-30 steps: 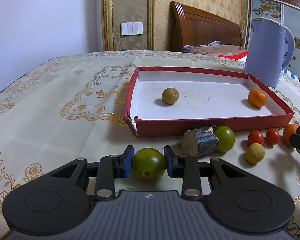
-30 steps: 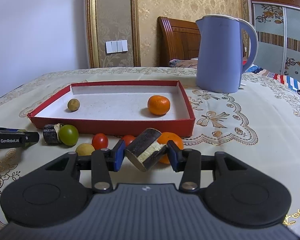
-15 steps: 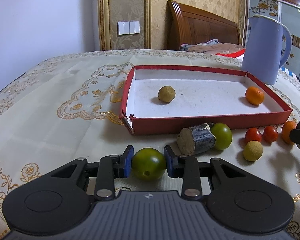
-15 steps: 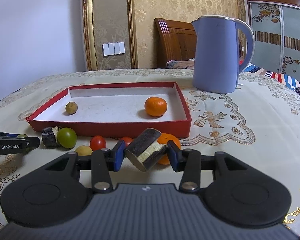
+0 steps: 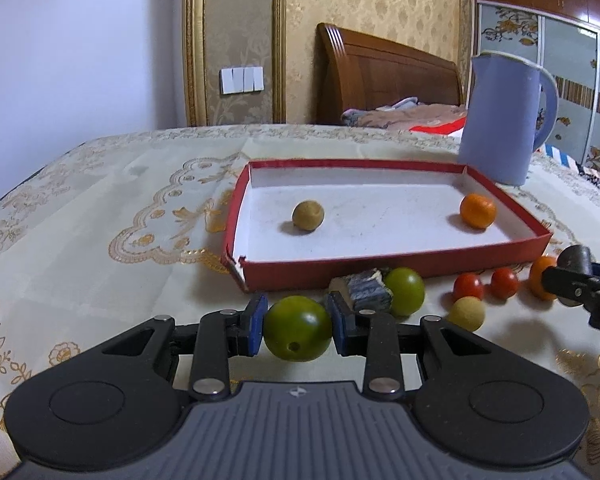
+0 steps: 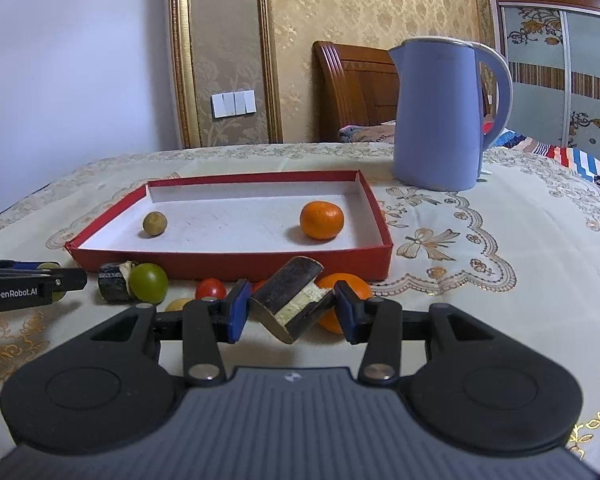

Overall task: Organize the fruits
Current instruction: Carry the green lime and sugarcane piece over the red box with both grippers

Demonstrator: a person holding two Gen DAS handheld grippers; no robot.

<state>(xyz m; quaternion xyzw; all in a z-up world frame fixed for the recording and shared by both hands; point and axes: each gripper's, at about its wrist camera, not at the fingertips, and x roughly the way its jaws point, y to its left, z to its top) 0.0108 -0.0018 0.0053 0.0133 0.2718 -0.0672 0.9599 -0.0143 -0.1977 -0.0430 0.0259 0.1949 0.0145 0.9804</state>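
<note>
My left gripper (image 5: 298,326) is shut on a green round fruit (image 5: 298,334), held just above the cloth in front of the red tray (image 5: 380,270). My right gripper (image 6: 290,312) is shut on a dark sugarcane piece (image 6: 290,302), tilted, near the tray's front right corner. Inside the tray lie a small brown fruit (image 5: 308,216) and an orange (image 5: 477,210). On the cloth before the tray sit another sugarcane piece (image 5: 366,292), a second green fruit (image 5: 405,291), two cherry tomatoes (image 5: 486,283), a pale yellow fruit (image 5: 466,313) and an orange (image 6: 348,292).
A tall blue kettle (image 6: 440,120) stands on the cloth behind and right of the tray. A wooden headboard (image 5: 380,76) and a bed lie beyond the table. The embroidered tablecloth (image 5: 100,220) stretches left of the tray.
The left gripper has tilted up slightly with the green fruit, so the tray sits lower in its view. The right gripper keeps its hold and barely shifts.
</note>
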